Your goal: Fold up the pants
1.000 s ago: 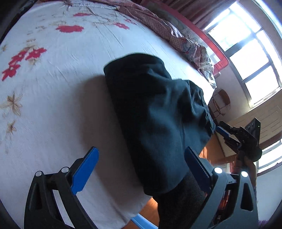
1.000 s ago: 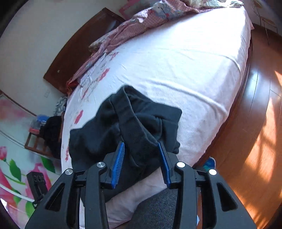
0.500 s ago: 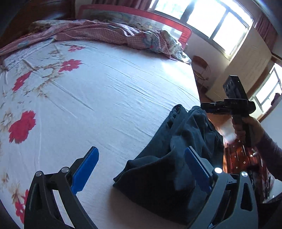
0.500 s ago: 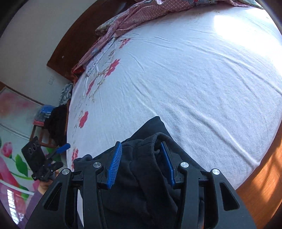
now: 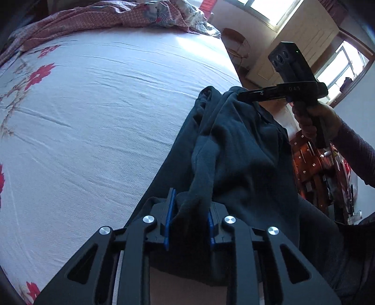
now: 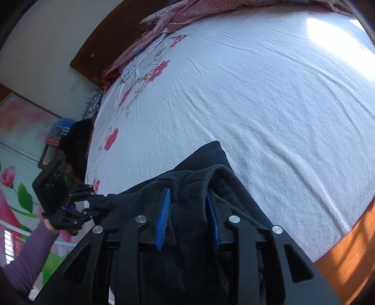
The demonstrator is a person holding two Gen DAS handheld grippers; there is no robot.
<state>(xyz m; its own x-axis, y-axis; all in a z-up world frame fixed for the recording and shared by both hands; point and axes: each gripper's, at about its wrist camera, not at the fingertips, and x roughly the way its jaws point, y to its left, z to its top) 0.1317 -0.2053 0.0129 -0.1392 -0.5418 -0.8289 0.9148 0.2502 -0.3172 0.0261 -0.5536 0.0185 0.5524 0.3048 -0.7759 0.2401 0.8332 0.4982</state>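
The dark pants point(image 5: 236, 150) are bunched and held up over the near edge of the bed. My left gripper point(image 5: 189, 206) is shut on one bunch of their fabric. My right gripper point(image 6: 187, 201) is shut on another bunch of the pants point(image 6: 194, 234). The right gripper also shows in the left wrist view point(image 5: 239, 95), pinching the pants' far end. The left gripper shows in the right wrist view point(image 6: 90, 204) at the cloth's left end. The fabric spans between the two.
The bed has a white sheet with red flowers point(image 5: 93, 112), also in the right wrist view point(image 6: 246, 98). A crumpled pink checked blanket point(image 5: 112, 16) lies at the headboard side. Wooden floor point(image 6: 351, 258) runs along the bed's edge. A chair point(image 5: 236, 47) stands by the window.
My left gripper was open and has closed on the pants. Both grippers have lifted the pants up off the sheet, with the fabric pulled out between them.
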